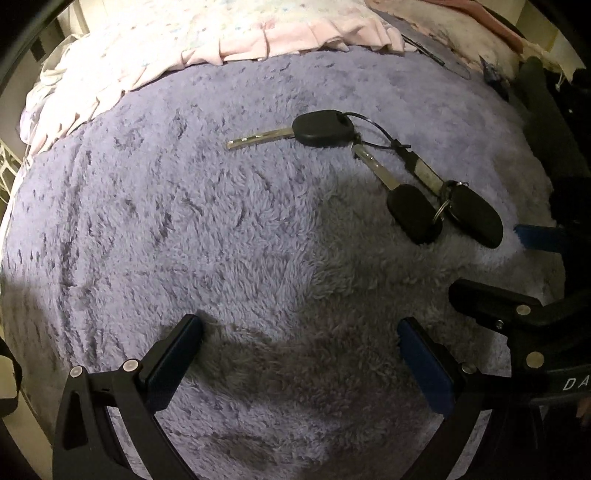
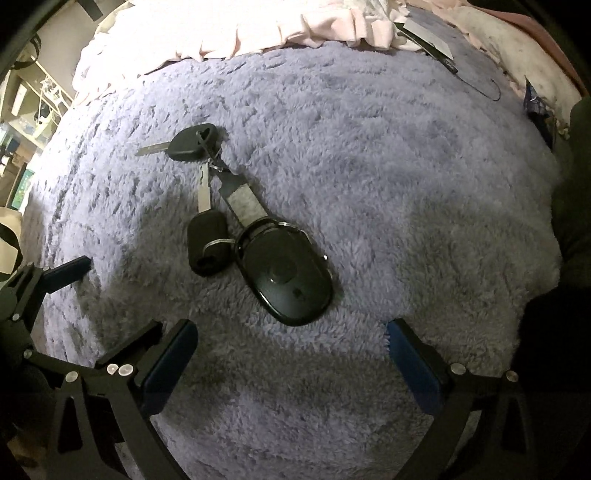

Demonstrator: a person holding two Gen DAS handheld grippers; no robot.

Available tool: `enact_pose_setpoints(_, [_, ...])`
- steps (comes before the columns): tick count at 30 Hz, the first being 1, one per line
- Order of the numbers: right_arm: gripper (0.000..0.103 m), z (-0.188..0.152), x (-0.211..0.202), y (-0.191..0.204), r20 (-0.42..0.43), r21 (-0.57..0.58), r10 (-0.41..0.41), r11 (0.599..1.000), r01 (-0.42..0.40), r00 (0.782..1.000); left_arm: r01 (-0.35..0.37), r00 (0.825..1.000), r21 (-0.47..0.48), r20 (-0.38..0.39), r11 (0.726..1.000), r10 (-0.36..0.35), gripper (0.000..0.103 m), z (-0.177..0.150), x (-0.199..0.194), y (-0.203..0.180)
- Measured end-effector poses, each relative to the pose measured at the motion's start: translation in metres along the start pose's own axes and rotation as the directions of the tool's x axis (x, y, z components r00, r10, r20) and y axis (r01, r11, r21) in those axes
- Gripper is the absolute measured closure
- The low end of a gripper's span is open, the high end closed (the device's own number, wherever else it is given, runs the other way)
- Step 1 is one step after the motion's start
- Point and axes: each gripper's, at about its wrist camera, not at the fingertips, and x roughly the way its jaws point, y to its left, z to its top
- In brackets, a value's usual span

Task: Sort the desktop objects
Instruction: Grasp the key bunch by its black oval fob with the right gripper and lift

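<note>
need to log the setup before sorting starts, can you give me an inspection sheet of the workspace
surface: fluffy lilac blanket, bare apart from the keys.
job's things: bunch of keys lying flat on the blanket: two black-headed keys, an oval black key fob and a grey tag on rings.
clutter: dark flat thing with a white label at the far edge; small dark packet at the right edge.
grippers: left gripper open, empty; right gripper open, empty, just short of the fob.
cables: thin dark cord by the labelled thing.
surroundings: pink frilled bedding behind; shelves far left.
</note>
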Motion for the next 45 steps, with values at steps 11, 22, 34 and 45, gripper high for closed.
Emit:
enact_pose_setpoints(11, [0.000, 0.000, 0.000, -0.003, 0.004, 0.010, 0.005, 1.000, -0.005, 1.000, -0.036, 0.997, 0.020, -0.069, 0.999, 0.037, 0.000, 0.011, 0.007, -0.011])
enact_pose_setpoints(22, [0.000, 0.004, 0.002, 0.010, 0.028, -0.016, -0.030, 0.999, 0.030, 0.999, 0.003, 1.000, 0.007, -0.002, 1.000, -0.003, 0.000, 0.002, -0.001, -0.004])
enact_pose_setpoints(34, [0.053, 0.009, -0.022, 0.015, 0.122, -0.087, 0.041, 0.996, -0.031, 0.992, 0.015, 0.998, 0.007, 0.055, 1.000, -0.016, 0.000, -0.014, -0.044, 0.026])
enact_pose_setpoints(45, [0.053, 0.011, -0.010, 0.026, 0.154, -0.225, -0.090, 0.966, 0.124, 0.984, 0.066, 0.994, -0.014, 0.089, 0.998, -0.065, 0.000, -0.003, -0.044, 0.053])
